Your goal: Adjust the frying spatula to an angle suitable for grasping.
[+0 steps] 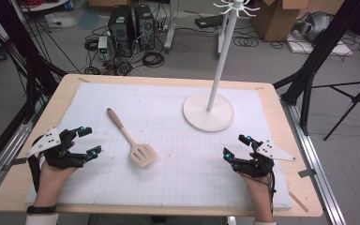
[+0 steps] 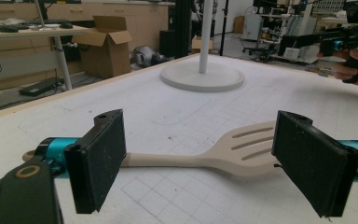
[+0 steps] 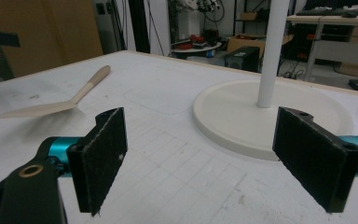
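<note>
On the white gridded mat of the bench (image 1: 37, 187), a pale slotted spatula (image 1: 130, 139) lies flat, handle pointing away toward the far left, blade nearer the person. Left gripper (image 1: 88, 140) sits just left of it, fingers (image 2: 98, 163) spread wide, holding nothing; in the left gripper view the spatula lies crosswise just beyond the two pads. Right gripper (image 1: 234, 146) rests low at the near right, also wide open and empty, near the round base of the white hook stand (image 1: 209, 112).

Judgement: step in hand is the left-side pickup of the spatula. To do it well: advance until the neck sits between the pads, keep the pads low to the mat and close across the narrow handle rather than the broad blade. Risk: the flat tool skids on the mat if one pad touches first.
</note>
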Demonstrator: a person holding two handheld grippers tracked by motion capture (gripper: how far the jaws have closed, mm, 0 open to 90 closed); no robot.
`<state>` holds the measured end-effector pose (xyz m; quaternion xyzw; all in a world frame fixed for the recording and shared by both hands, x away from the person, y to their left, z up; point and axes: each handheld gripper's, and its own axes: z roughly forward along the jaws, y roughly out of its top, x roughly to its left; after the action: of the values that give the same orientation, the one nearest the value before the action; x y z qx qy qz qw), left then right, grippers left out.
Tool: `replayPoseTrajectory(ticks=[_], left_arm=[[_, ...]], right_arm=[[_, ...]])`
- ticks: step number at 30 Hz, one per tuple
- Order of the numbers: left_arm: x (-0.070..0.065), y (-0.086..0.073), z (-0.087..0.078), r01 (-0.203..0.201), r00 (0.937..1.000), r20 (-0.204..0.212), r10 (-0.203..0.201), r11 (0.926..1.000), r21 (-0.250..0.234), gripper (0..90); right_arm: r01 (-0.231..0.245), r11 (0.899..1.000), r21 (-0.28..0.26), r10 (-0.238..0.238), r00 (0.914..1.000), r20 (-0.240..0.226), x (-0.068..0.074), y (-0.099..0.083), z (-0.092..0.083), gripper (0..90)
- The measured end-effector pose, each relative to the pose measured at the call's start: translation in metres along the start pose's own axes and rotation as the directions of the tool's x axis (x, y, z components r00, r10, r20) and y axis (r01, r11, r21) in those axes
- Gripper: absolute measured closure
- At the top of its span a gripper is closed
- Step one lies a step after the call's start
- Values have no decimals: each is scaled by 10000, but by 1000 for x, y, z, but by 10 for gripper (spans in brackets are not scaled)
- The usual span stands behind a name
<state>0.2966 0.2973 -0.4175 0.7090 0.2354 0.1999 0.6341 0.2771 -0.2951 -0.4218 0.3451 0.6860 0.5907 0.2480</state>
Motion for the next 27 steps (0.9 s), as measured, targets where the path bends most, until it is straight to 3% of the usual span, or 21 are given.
replayPoseTrajectory(ticks=[7,23,27], left_arm=[[0,0,2,-60,9999,141,58,9999,157,236],[-3,1,9,-91,9998,198,87,9997,233,215],[-2,1,8,-58,9999,150,54,9998,209,214]], right_arm=[[3,10000,5,-3,10000,-7,0,0,0,166],[-27,10000,45,28,9999,-97,2,1,1,166],[-144,9999,-56,143,9995,-265,9,5,8,166]])
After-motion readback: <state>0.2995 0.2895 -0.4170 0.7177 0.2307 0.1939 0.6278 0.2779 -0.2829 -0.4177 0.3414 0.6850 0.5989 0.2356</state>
